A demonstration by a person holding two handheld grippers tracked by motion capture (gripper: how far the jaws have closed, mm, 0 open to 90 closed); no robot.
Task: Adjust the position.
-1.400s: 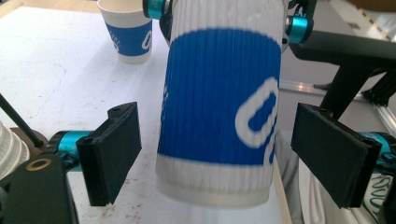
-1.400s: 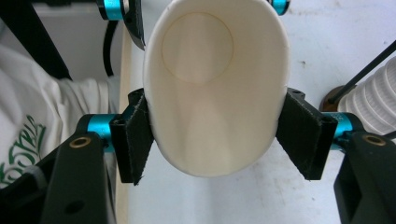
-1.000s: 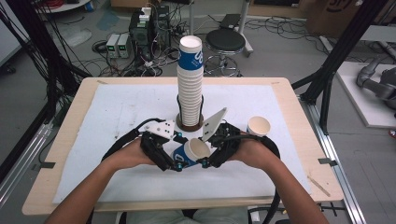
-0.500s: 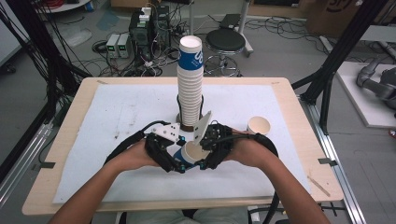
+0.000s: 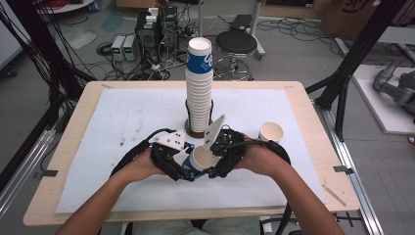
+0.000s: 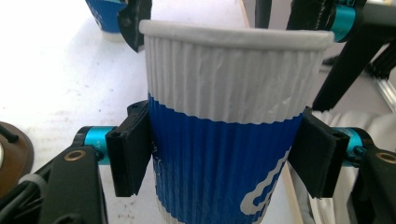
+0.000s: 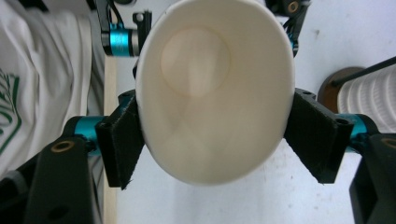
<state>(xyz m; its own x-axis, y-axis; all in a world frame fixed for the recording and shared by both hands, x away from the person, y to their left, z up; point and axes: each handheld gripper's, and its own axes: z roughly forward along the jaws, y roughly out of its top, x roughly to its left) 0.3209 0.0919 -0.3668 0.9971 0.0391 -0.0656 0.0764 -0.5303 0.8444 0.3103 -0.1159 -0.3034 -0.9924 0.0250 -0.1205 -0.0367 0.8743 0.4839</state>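
Left gripper [image 6: 219,163] fingers have just clamped the cup's [image 6: 224,140] blue band, right gripper [image 7: 215,144] fingers just easing off its rim, cup axis tilted rightward.

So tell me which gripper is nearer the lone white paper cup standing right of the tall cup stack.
Right. The right gripper sits just left of the lone cup; the left gripper lies farther left.
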